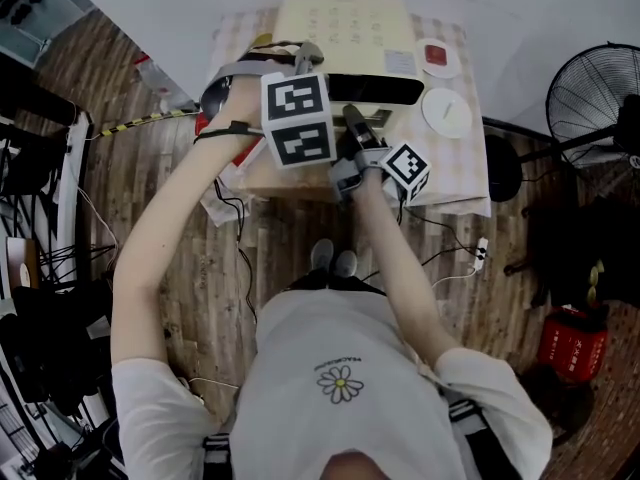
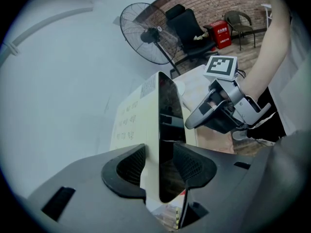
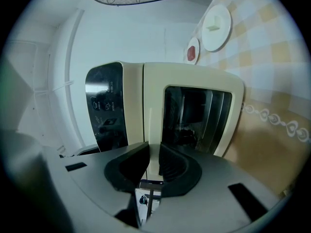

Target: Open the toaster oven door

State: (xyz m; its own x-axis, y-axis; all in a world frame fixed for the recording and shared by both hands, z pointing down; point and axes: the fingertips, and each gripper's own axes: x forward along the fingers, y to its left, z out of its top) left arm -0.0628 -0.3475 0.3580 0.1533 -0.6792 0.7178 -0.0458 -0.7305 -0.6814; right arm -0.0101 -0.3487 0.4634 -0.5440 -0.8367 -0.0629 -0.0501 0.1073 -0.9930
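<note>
A cream toaster oven [image 1: 345,28] stands on a small table with a check cloth [image 1: 455,183]. Its black control strip [image 3: 104,106] runs above the glass door [image 3: 199,115], which looks closed. My left gripper [image 2: 165,166] reaches down onto the oven's top front left corner [image 2: 146,130], one pad on the cream top and the other on the black front. My right gripper [image 3: 153,164] points level at the front, its jaws nearly together on the door's cream top rim [image 3: 153,106]. The right gripper [image 2: 194,120] also shows in the left gripper view, at the oven's front.
A white round lid [image 1: 446,111] and a small red-and-white dish [image 1: 437,56] lie on the cloth right of the oven. A standing fan [image 1: 590,98] is at the right, with a red box [image 1: 570,343] and cables on the wooden floor. A wall is behind.
</note>
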